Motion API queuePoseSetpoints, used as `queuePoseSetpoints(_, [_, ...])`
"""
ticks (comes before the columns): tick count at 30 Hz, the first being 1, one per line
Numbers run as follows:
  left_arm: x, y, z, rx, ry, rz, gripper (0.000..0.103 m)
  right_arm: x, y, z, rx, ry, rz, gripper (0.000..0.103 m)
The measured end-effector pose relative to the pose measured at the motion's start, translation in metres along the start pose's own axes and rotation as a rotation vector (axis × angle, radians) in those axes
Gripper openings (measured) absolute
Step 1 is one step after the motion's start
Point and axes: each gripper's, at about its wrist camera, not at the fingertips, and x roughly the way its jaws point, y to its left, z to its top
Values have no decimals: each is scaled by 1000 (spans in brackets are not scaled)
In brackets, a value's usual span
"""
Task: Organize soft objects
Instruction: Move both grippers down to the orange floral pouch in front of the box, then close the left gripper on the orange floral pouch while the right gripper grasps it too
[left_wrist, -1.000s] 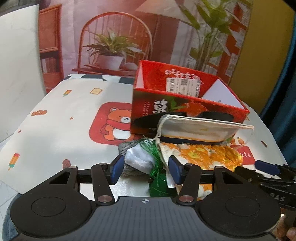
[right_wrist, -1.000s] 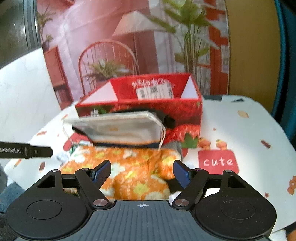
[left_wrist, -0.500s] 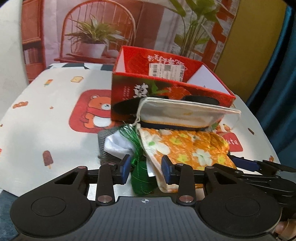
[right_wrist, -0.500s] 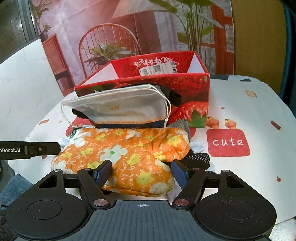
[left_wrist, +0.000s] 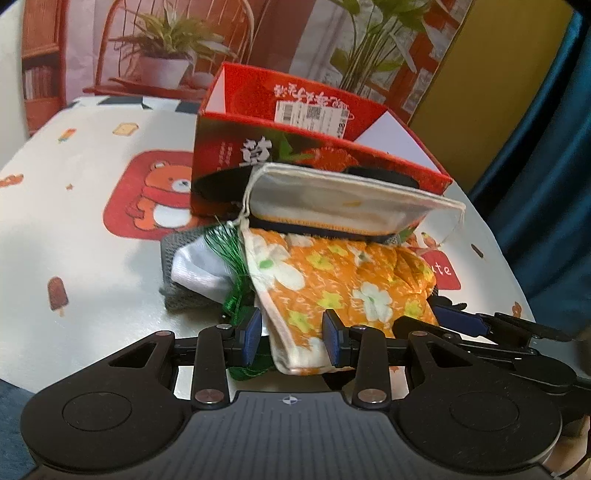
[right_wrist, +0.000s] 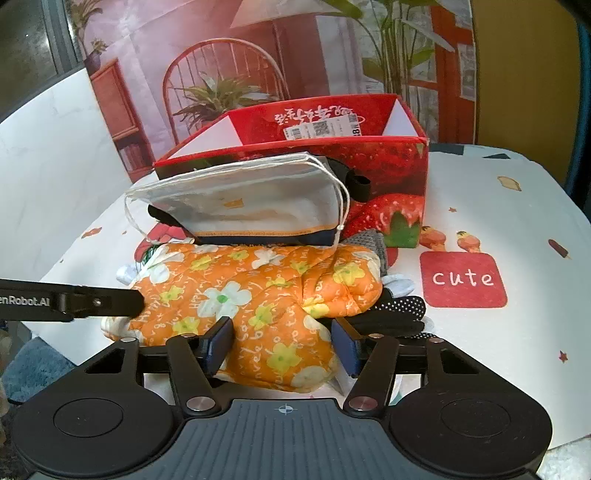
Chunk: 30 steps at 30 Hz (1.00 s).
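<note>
The left gripper (left_wrist: 291, 341) stands with its jaws apart, and the cream-edged corner of the orange floral cloth (left_wrist: 343, 284) lies between its blue pads without being pinched; a pad sits on each side of the hem with a gap showing. Just beyond the left pad, a green tassel (left_wrist: 231, 264) and a white cloth (left_wrist: 195, 271) on grey mesh (left_wrist: 177, 299) lie on the table (left_wrist: 92, 266). The right gripper (right_wrist: 282, 343) is also spread wide, and the bulging near end of the same orange cloth fills the space between its fingers; whether the pads press it cannot be told. To the outer side of its right finger, a black dotted glove (right_wrist: 400, 308) peeks from under the cloth. Straight ahead of both pairs of fingers, a white drawstring pouch (right_wrist: 255, 199) rests on top of the pile, leaning against the red strawberry box (right_wrist: 391, 173), which stands open beyond it
</note>
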Motion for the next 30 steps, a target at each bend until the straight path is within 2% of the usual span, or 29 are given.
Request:
queuePoseSetpoints(2, [3, 1, -1, -8, 6, -3, 38, 1, 0, 0, -6, 1, 0, 46])
queuePoseSetpoints(9, [8, 4, -3, -6, 1, 2, 38, 5, -1, -2, -5, 8, 6, 44])
queuePoseSetpoints(10, [7, 4, -3, -8, -4, 0, 37, 5, -2, -2, -1, 10, 7, 44])
queuePoseSetpoints(11, [6, 4, -4, -8, -9, 0, 29, 5, -2, -3, 1, 9, 8, 44])
queuePoseSetpoints(14, [-1, 5, -3, -5, -44, 4, 18, 2, 1, -3, -17, -7, 2, 41])
queuePoseSetpoints(18, [-11, 4, -3, 9, -96, -12, 17, -9, 10, -2, -63, -51, 18, 33])
queuePoseSetpoints(23, [-1, 11, -2, -33, -38, 8, 17, -17, 22, 0, -135, -76, 49, 28])
queuePoseSetpoints(30, [10, 18, -4, -50, 2, 2, 19, -6, 9, -2, -52, -23, 49, 28])
